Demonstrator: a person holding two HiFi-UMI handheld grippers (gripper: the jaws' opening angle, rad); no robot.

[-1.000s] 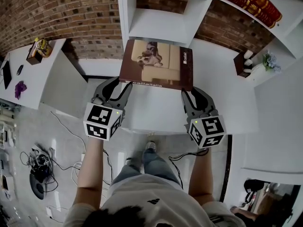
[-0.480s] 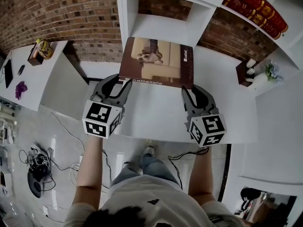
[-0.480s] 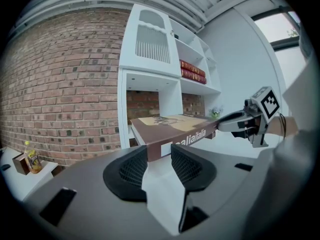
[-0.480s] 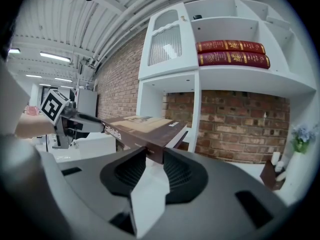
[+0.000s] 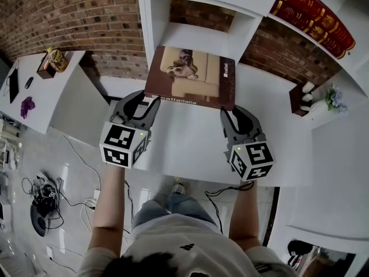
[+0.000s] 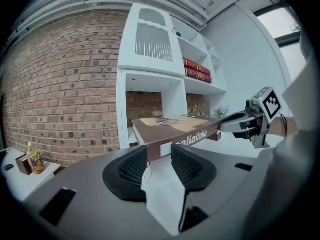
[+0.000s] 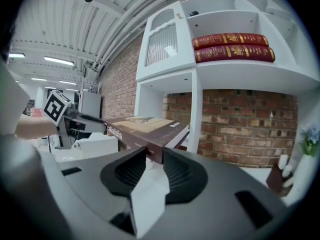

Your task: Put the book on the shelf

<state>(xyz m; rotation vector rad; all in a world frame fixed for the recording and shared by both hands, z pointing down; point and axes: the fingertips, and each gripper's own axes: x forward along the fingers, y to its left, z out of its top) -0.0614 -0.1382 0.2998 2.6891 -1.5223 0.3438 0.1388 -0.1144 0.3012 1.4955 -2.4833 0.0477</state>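
A large brown book (image 5: 190,77) with a sofa picture on its cover lies flat in the air, just in front of the white shelf's lower open compartment (image 5: 199,36). My left gripper (image 5: 142,101) is shut on its near left corner, and my right gripper (image 5: 235,113) is shut on its near right corner. In the left gripper view the book's spine (image 6: 182,139) sits clamped between the pads of my left gripper (image 6: 160,154). In the right gripper view the book's corner (image 7: 150,139) is pinched by my right gripper (image 7: 155,159).
Two red books (image 5: 314,16) lie on a higher shelf board at the right. A brick wall (image 5: 69,22) stands behind. A white table (image 5: 40,91) at the left bears a small box and a bottle. A small plant (image 5: 331,97) sits at the right.
Both grippers have carried the book a little forward and up toward the shelf's open compartment. Both grips are unchanged.
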